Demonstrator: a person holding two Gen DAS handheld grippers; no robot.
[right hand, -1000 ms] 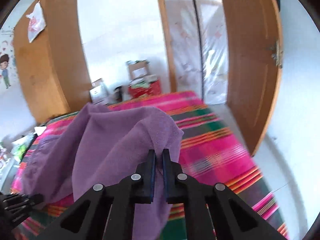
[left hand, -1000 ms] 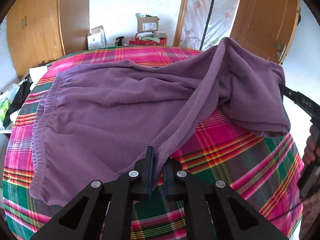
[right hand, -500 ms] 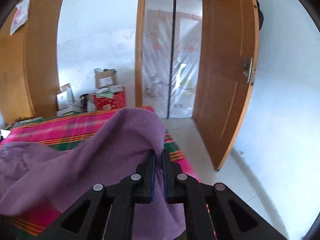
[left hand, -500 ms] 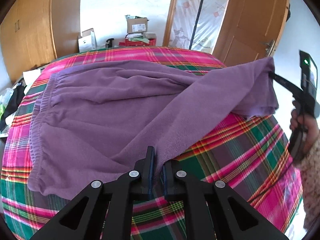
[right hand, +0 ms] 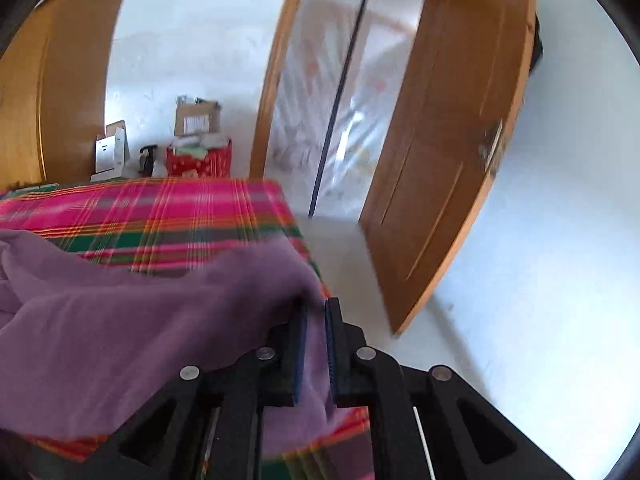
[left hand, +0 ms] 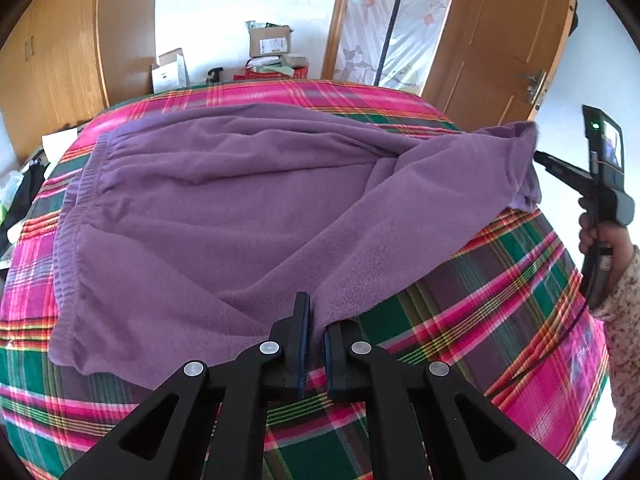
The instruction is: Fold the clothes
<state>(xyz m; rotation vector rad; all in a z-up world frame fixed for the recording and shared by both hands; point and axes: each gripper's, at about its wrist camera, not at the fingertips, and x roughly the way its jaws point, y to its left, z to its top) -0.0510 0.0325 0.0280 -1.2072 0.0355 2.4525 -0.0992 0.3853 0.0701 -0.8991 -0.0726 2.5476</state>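
A purple fleece garment (left hand: 224, 208) with an elastic waistband on its left side lies spread on a bed with a pink and green plaid cover (left hand: 500, 320). My left gripper (left hand: 316, 320) is shut on the garment's near edge. My right gripper (right hand: 316, 320) is shut on the far right end of the garment (right hand: 140, 320) and holds it stretched out past the bed's right side. In the left wrist view the right gripper (left hand: 540, 157) shows at the right edge, pinching the cloth.
An open wooden door (right hand: 448, 152) and a plastic-covered doorway (right hand: 340, 92) stand to the right beyond the bed. Cardboard boxes (left hand: 270, 42) sit on the floor behind the bed. Wooden wardrobes (left hand: 60, 60) line the left wall.
The right gripper has pulled its end of the garment outward to the right and lower, stretching the cloth flatter over the bed. The left gripper keeps its hold on the near edge.
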